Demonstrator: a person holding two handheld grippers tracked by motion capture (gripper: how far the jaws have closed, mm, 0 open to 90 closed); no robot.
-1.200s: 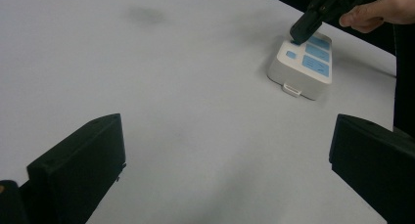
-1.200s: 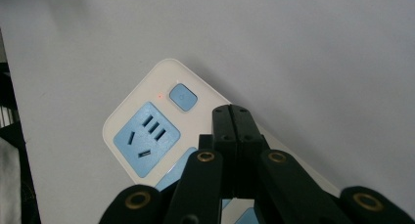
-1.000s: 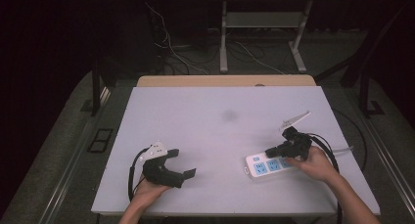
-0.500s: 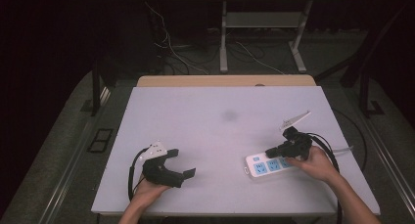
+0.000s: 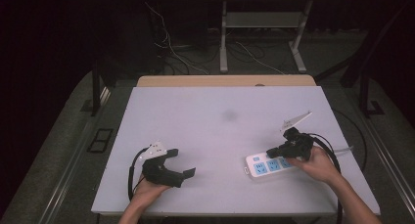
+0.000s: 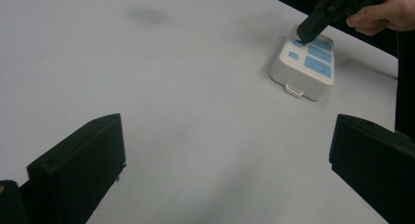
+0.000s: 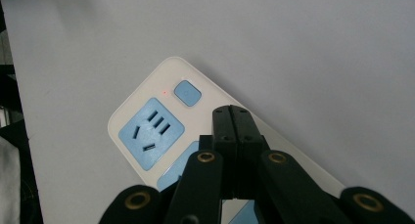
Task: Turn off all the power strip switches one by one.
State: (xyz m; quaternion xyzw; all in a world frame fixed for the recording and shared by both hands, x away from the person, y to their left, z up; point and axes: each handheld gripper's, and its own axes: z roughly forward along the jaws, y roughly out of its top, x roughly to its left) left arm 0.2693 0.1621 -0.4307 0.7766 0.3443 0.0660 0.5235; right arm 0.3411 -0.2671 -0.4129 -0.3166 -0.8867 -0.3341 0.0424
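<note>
So the power strip (image 5: 268,165) is lying flat on the white tabletop (image 5: 220,136), over toward the right edge and closer to the near edge than the far one. It's white with light blue socket faces and a small blue button (image 7: 188,93) at one end; in the right gripper view there's a tiny red dot lit just beside that button.

The right tool (image 5: 272,149) is held in the person's right hand (image 5: 315,160), and its jaws are pressed together with nothing between them. The closed tip sits right over the top face of the strip, near the button end. From the left gripper view it looks like the tip is touching the strip's top, but I honestly can't tell for sure if it's contact or just hovering a hair above. A black cable (image 5: 337,155) loops off the back of it toward the right edge.

The left tool (image 5: 182,164) is down near the near-left corner, held in the left hand (image 5: 149,192), well apart from the strip. Its jaws are spread wide with nothing in them, just bare tabletop in the gap. There's a faint grey smudge (image 5: 228,115) on the tabletop around the middle.
</note>
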